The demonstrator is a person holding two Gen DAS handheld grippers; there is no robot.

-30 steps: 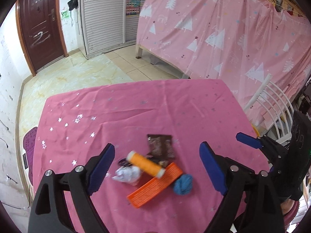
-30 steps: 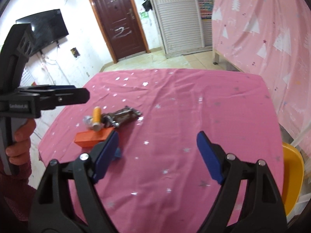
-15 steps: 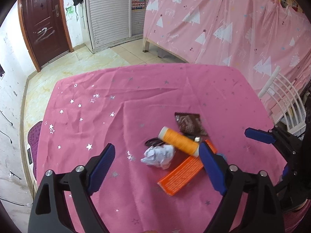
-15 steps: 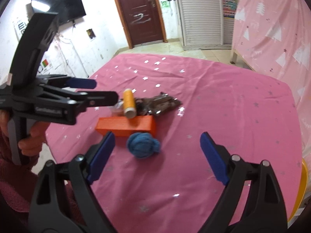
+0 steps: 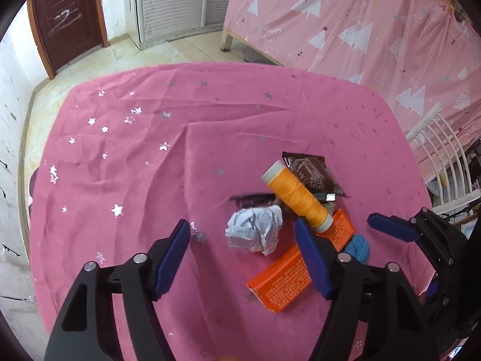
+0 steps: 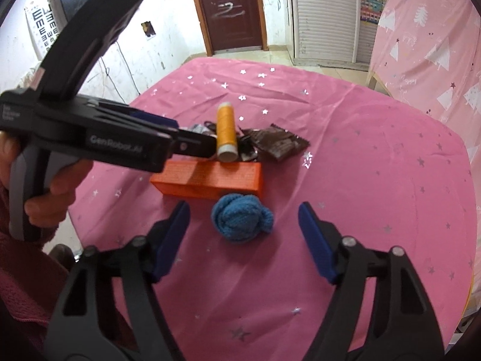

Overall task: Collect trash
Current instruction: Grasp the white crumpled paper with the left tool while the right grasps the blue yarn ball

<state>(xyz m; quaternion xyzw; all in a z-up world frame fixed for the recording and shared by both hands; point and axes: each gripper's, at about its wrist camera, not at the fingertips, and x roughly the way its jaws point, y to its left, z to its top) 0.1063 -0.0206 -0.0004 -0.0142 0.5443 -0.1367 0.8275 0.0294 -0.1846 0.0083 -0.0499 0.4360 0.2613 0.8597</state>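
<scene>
While both of my tongs hang over the pink-clothed counter (image 5: 126, 156), the orange box (image 5: 297, 267) serves as my marker for the little heap of clutter. My left tongs (image 5: 245, 255) have just been closing but are partly open, the pads pressing on nothing; the crumpled white paper ball (image 5: 255, 231) sits between the jaws, just beside the box on the side away from the blue yarn. My right tongs (image 6: 243, 237) have likewise just been narrowing and are partly open, holding nothing, with the blue yarn ball (image 6: 240, 221) between the jaws on the cloth, just beside the box on my near side. An orange thread spool (image 6: 226, 134) lies with one end on the box's far edge. Beyond the box, beside the spool, a brown foil wrapper (image 6: 276, 144) lies flat. My left hand (image 6: 57, 192) grips the handle of the left tongs, to the left of the box in the right wrist view.
</scene>
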